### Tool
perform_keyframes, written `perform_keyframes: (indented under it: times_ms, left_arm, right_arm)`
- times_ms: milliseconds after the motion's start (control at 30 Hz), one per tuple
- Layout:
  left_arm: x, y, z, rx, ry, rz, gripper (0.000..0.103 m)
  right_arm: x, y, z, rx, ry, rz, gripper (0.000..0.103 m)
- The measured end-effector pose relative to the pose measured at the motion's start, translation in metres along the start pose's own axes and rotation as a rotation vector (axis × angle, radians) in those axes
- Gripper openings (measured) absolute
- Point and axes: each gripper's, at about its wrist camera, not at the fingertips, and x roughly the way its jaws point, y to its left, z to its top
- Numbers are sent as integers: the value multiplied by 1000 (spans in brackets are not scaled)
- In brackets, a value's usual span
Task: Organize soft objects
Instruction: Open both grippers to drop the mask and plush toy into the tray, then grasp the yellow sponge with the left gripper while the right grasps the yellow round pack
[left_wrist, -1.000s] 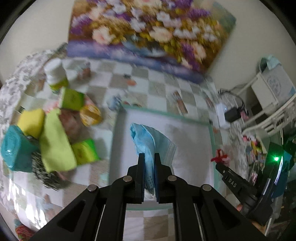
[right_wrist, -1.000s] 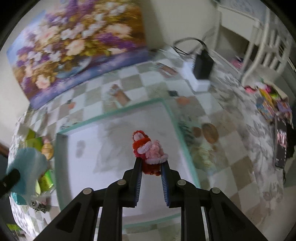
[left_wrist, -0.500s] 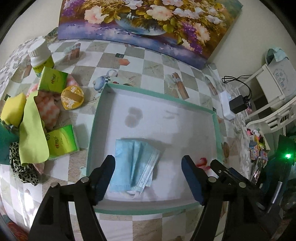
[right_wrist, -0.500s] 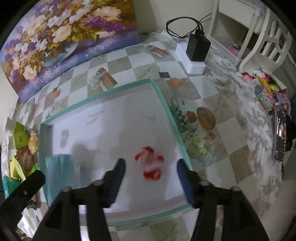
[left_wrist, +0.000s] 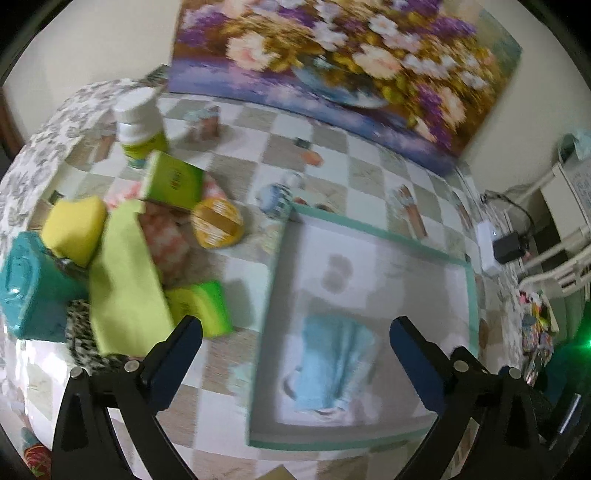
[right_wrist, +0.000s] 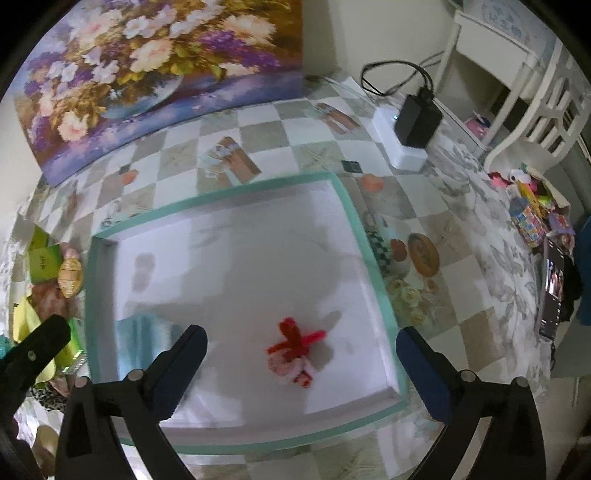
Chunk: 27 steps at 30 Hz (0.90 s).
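Observation:
A white tray with a teal rim (left_wrist: 369, 230) lies on the checkered cloth. In it rests a folded blue face mask (left_wrist: 332, 362), below my left gripper (left_wrist: 295, 328), whose jaws are opening wide with nothing pressed between them. A red and pink fuzzy toy (right_wrist: 295, 350) lies loose in the same tray (right_wrist: 229, 194), under my right gripper (right_wrist: 301, 334), whose jaws are also opening and touch nothing. The mask (right_wrist: 136, 339) shows at the tray's left end. Left of the tray sits a pile: yellow sponge (left_wrist: 74, 229), lime cloth (left_wrist: 125, 280), teal pack (left_wrist: 26, 288), green tissue packs (left_wrist: 173, 181).
A flower painting (left_wrist: 351, 55) leans on the wall behind the table. A white bottle (left_wrist: 138, 122) stands behind the pile. A power strip with a black adapter (right_wrist: 410, 129), a white chair (right_wrist: 535, 110), a phone (right_wrist: 552, 291) and small toys lie to the right.
Both grippers went from shut to wide open. The mask and the fuzzy toy were let go and now lie in the tray. The left view has swung left toward the pile.

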Motion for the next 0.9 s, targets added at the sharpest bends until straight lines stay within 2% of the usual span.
perform_keyframes:
  times_ms: [300, 433, 533, 600, 667, 733, 900]
  left_arm:
    - [-26, 58, 27, -114, -104, 26, 101]
    - [-24, 75, 47, -125, -105, 38, 102]
    - [-33, 84, 70, -126, -135, 39, 102]
    - [-46, 93, 77, -136, -178, 37, 102]
    - [-57, 104, 77, -152, -214, 30, 102]
    - [-60, 119, 75, -168, -217, 37, 102]
    - [-61, 158, 80, -209, -235, 111, 102]
  right_arm:
    - [-8, 28, 0, -42, -16, 11, 103]
    - [-5, 44, 10, -38, -26, 17, 103]
    - [-5, 64, 30, -53, -35, 45, 103]
    - [-17, 76, 38, -65, -80, 64, 103]
    - [-31, 85, 40, -73, -124, 98, 103]
    - [-43, 96, 38, -94, -166, 130, 103]
    - [-49, 127, 29, -166, -170, 213, 103]
